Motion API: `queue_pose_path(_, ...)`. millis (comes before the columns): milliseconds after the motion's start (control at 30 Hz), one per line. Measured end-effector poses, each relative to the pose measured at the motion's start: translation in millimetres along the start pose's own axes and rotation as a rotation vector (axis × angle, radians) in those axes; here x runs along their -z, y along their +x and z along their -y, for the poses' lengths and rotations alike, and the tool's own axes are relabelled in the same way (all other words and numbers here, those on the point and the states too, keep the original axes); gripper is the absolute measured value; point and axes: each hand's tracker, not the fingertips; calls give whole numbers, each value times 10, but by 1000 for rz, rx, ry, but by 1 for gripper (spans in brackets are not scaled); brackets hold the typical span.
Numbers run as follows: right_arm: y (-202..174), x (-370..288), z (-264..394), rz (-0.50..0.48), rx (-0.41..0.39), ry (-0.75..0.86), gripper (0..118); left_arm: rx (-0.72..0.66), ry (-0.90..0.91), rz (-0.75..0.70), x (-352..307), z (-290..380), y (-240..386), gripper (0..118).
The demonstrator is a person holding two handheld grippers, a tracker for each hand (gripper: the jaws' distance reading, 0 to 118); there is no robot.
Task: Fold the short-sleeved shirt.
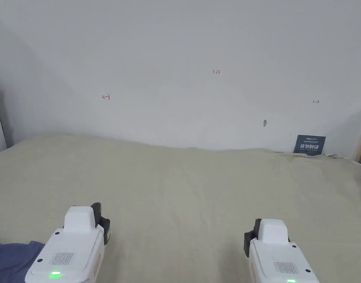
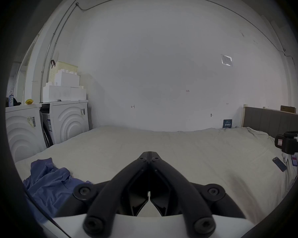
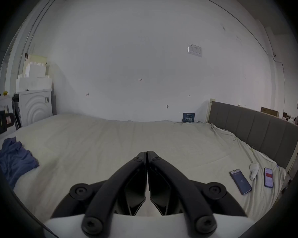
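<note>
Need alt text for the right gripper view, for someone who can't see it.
The right gripper, fingers closed on nothing, hovers over a beige bed sheet. A crumpled blue shirt lies at far left; two phones lie at right near a grey headboard.

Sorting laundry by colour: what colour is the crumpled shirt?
Plain blue shirt, best in the left gripper view.
</note>
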Motion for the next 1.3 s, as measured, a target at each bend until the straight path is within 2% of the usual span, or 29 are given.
queue_pose_path(67, -2, -10, -18, 11, 4, -3, 1, -6, -1, 0, 2, 3, -12, 0)
queue_pose_path(100, 12, -12, -30, 23, 31, -7, 1, -30, -1, 1, 3, 5, -33, 0)
queue_pose_path(167, 68, -13, -47, 22, 138, -18, 1, -136, -1, 8, 2, 6, -89, 0)
queue_pose_path(267, 152, -8, -52, 21, 288, -20, 1, -369, 7, 28, -62, -24, -188, 0)
queue_pose_path(367, 243, -19, -32, 12, 480, -6, 1, -599, 28, 40, -87, -3, -288, 0)
queue_pose_path(400, 263, -18, -29, 8, 524, 1, 1, -604, 33, 31, -75, 10, -289, 0)
queue_pose_path(433, 256, -13, -46, 4, 484, 5, 1, -514, 23, 13, -71, -23, -238, 0)
queue_pose_path(467, 199, -12, -104, -1, 350, 22, 1, -334, 2, 0, -61, -79, -154, 0)
queue_pose_path(567, -165, -46, -166, 49, -488, 126, 1, 408, -16, -25, -20, -115, 170, 0)
queue_pose_path(600, -270, -40, -95, 55, -724, 165, 1, 617, -21, -44, -12, -82, 242, 0)
queue_pose_path(633, -309, -40, -23, 81, -920, 197, 1, 801, -13, -75, -3, -23, 292, 0)
queue_pose_path(667, -325, -39, 36, 103, -1077, 220, 1, 964, 5, -87, 42, 88, 291, 0)
queue_pose_path(700, -318, -35, 76, 112, -1170, 233, 1, 1078, 14, -79, 48, 141, 289, 0)
queue_pose_path(733, -272, -37, 103, 112, -1181, 234, 1, 1117, 15, -62, 43, 170, 281, 0)
queue_pose_path(800, -241, -22, 96, 103, -1124, 197, 1, 1119, 35, -29, -3, 205, 256, 0)
queue_pose_path(833, -228, -9, 94, 117, -1073, 162, 1, 1082, 27, -37, -7, 203, 250, 0)
queue_pose_path(867, -211, 20, 81, 130, -990, 144, 1, 994, 3, -38, -5, 185, 259, 0)
queue_pose_path(933, -155, 15, 4, 126, -704, 97, 1, 726, -26, -43, -4, 116, 209, 0)
queue_pose_path(1000, -55, 6, -76, 107, -368, 33, 1, 399, -50, -31, -2, 43, 131, 0)
queue_pose_path(1067, 95, 0, -100, 27, 13, -1, 1, 22, -44, 2, 3, 22, -37, 0)
queue_pose_path(1100, 148, 3, -88, 6, 147, -20, 1, -101, -48, -7, 9, 25, -81, 0)
queue_pose_path(1133, 185, 28, -74, 5, 238, -29, 1, -201, -37, 8, 9, 32, -125, 0)
queue_pose_path(1200, 159, 8, -58, 37, 232, -6, 1, -257, -14, -5, 14, 40, -134, 0)
queue_pose_path(1300, 93, -5, -56, -13, 157, 18, 1, -164, 5, -17, 2, 4, -91, 0)
